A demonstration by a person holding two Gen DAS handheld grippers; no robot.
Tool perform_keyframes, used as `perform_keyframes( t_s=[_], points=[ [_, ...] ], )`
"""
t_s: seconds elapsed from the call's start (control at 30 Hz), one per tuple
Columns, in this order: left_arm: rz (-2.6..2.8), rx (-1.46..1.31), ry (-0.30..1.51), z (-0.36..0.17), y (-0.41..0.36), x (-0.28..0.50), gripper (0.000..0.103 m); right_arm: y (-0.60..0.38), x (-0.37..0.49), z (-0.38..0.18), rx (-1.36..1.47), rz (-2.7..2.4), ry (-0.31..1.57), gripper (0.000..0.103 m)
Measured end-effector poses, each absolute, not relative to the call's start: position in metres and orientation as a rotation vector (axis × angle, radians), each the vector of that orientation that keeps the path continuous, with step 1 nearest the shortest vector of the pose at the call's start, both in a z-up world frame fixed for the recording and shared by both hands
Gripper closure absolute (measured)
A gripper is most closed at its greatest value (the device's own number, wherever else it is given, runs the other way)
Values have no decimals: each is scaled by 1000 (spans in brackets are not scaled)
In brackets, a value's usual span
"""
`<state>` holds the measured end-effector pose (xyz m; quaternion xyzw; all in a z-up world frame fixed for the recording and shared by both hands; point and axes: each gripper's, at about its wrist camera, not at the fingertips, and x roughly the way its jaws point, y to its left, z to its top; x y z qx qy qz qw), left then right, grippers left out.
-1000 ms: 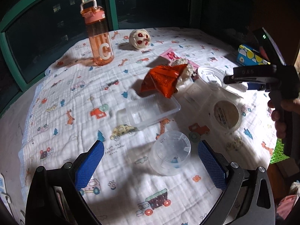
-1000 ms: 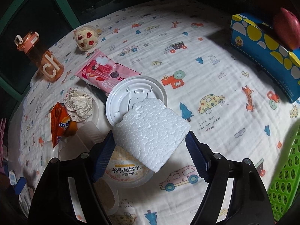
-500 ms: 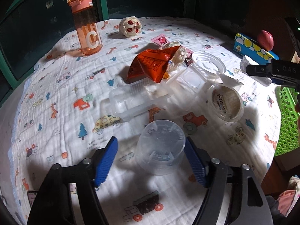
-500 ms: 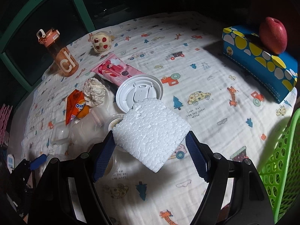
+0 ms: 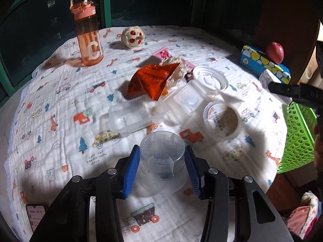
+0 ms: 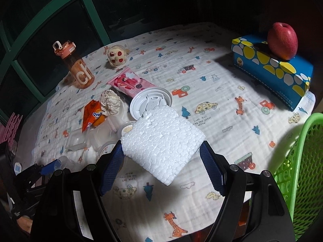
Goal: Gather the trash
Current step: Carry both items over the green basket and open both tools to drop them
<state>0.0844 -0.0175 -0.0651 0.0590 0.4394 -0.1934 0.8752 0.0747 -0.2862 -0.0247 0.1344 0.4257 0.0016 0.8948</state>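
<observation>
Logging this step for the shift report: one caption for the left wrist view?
Left gripper closing around an upturned clear plastic cup on the cartoon-print tablecloth, other trash beyond.

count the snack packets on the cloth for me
2: an orange packet in the middle of the trash pile, and a pink packet behind it toward the plush toy. More may hide under the pile.

Clear plastic cup (image 5: pixel 162 157) upturned; white foam slab (image 6: pixel 161 141) tilted

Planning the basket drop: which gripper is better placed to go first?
Right. The right gripper already holds the foam off the cloth, beside the green basket. The left gripper only brackets the cup, farther from it.
</observation>
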Motion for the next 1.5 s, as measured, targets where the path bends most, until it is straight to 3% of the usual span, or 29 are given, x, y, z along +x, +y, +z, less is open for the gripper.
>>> perform_keyframes(
  t_s=[0.8,1.5],
  points=[
    [-793,147,780,29,-176,71,60,-416,-36,-17,334,-288,850,28],
    [-1133,282,811,19,-350,7,60,-492,-126,-39,437,-480,868,27]
  ],
)
